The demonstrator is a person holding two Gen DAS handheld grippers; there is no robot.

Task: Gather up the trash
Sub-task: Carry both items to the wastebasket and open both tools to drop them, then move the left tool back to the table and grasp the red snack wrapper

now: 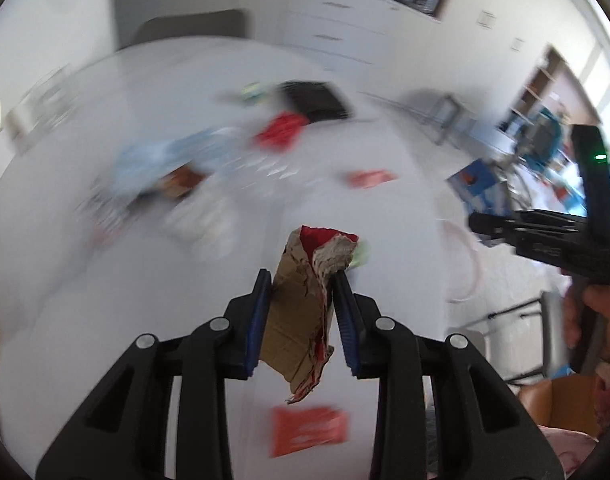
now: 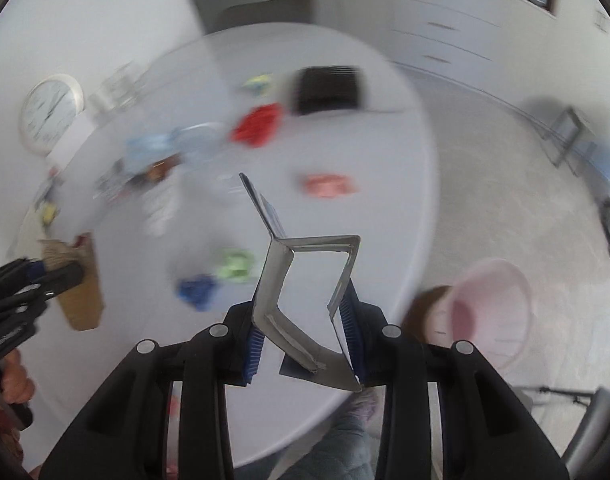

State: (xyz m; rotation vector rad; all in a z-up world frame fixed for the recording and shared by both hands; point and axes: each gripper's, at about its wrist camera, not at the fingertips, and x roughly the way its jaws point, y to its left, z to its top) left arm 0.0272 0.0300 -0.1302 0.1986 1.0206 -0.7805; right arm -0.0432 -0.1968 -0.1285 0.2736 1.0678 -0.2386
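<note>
The left gripper (image 1: 303,280) points steeply down over the round white table (image 1: 145,92), its black arms reaching forward from the bottom of the left wrist view. Its blue-padded fingers (image 1: 259,316) stand narrow and press on a torn piece of brown cardboard with a red inner face (image 1: 301,312), which stands upright between them and hangs clear of the tabletop. In the right wrist view the same gripper shows at the left edge, with a hand (image 2: 15,380) under it and the cardboard jutting from its tip.

The right gripper (image 2: 305,312) also tilts steeply down, above the near edge of the table. Its fingers (image 2: 350,316) are narrow too, closed on a flattened open-ended grey carton sleeve (image 2: 305,280) whose bent walls bow between the pads; one dark flap sticks up and away from it. In the left wrist view this gripper shows at the right, gripped by a hand (image 1: 601,320).

Blurred litter lies spread on the table: a red wrapper (image 2: 257,124), a pink packet (image 2: 329,185), a green scrap (image 2: 235,266), a blue scrap (image 2: 195,292) and pale blue plastic (image 2: 149,152). A black rectangular tray (image 2: 329,90) sits at the far side; its contents cannot be made out. A pink translucent plastic basin (image 2: 491,312) sits on the floor just beside the table, right of the right gripper, and looks empty.
</note>
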